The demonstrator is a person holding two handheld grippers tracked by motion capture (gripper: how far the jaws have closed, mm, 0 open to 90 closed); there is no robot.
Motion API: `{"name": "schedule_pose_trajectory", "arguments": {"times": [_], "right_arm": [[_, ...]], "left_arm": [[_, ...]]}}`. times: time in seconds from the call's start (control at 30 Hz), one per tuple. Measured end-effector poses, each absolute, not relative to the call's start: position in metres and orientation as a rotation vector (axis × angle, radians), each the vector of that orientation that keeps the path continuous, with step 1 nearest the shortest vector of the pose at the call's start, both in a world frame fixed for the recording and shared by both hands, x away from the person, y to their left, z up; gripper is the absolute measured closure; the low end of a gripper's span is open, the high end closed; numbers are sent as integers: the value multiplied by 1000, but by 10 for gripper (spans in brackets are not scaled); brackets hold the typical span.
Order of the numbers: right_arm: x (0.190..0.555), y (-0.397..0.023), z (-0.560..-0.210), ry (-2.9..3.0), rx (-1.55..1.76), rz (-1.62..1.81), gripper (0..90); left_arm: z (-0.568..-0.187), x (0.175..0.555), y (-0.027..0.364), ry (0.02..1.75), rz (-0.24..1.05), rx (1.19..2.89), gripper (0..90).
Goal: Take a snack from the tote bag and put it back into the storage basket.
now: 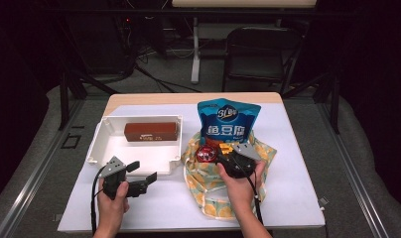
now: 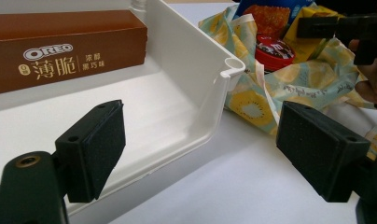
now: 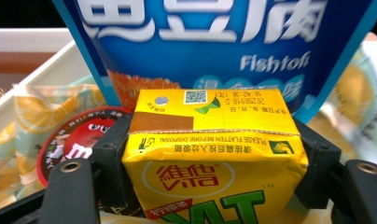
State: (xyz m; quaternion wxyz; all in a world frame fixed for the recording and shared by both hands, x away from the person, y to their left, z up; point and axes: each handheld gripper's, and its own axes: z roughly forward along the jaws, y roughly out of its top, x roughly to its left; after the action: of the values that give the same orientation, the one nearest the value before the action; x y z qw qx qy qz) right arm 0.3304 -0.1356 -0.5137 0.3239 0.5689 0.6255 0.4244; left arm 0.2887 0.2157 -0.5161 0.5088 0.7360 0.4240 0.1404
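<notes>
One yellow drink carton (image 3: 214, 158) pinched in right tool (image 3: 214, 172), upside-down print, top toward camera.

Oreo box (image 1: 151, 131) in white bin (image 1: 99, 136)

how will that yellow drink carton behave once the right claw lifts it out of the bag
The yellow drink carton is a squat, flat-sided box, so it probably won't roll. The right claw has a pad on each side wall, and those walls look slightly bulged: likely soft enough to dent under a hard squeeze. Its printed skin looks glossy, so it may slip if held loosely.
</notes>
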Motion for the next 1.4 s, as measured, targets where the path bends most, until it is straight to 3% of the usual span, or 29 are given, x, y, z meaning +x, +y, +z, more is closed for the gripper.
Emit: {"name": "schedule_pose_trajectory", "arguments": {"times": [0.53, 1.4], "right_arm": [[315, -153, -480, 1723, 1419, 1217, 289], [288, -160, -438, 1806, 1313, 1345, 290]], "left_arm": [[-513, 286, 196, 926, 341, 1736, 159], [-510, 281, 122, 762, 315, 1796, 160]]}}
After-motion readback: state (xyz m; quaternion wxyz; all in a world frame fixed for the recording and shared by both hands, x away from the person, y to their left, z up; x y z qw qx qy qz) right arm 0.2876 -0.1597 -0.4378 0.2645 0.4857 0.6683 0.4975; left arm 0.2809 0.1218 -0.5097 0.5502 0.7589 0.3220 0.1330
